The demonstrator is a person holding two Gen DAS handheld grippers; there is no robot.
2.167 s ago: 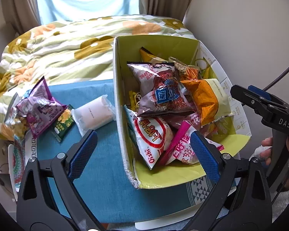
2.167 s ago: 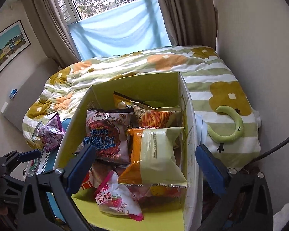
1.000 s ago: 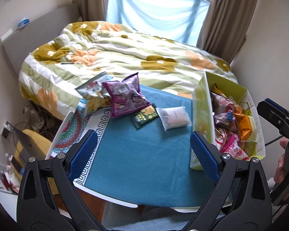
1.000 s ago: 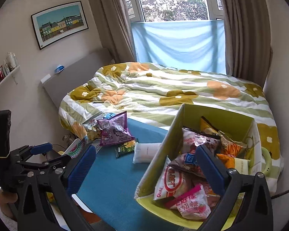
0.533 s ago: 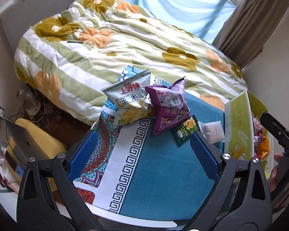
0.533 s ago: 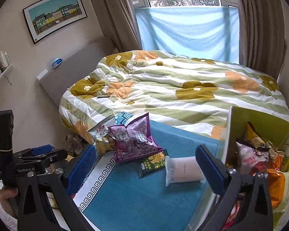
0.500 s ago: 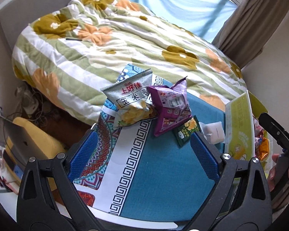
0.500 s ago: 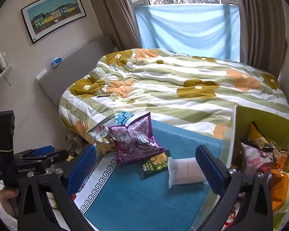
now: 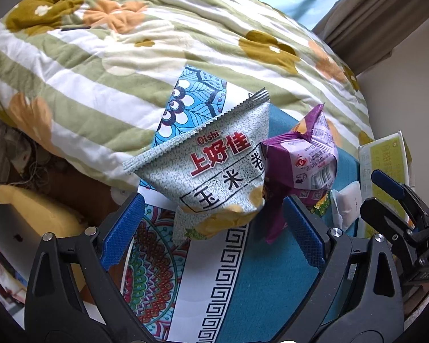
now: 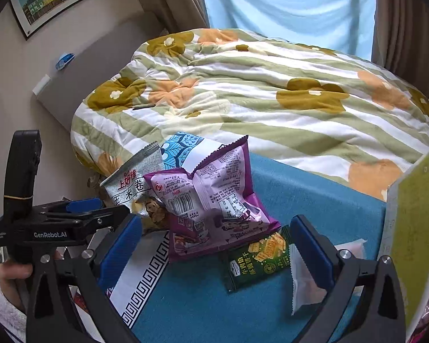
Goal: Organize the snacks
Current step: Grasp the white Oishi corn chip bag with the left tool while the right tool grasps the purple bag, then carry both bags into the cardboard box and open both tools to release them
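Both claws have swung off the box [image 10: 411, 228] to the loose snacks at the bench's [image 10: 314, 200] far left, so next pick is likely here. Left claw [image 9: 211, 231] spread wide, empty, closing on the grey chip bag [image 9: 214, 171]: puffy, crinkled, overhanging the bench edge against the purple bag [image 9: 306, 165]. Right claw [image 10: 214, 245] spread, empty.

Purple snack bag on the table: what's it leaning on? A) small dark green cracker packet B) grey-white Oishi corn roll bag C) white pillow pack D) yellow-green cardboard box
B: in the right wrist view the purple snack bag rests its left edge against the grey-white Oishi corn roll bag; the small dark green cracker packet lies flat on the table beside it.
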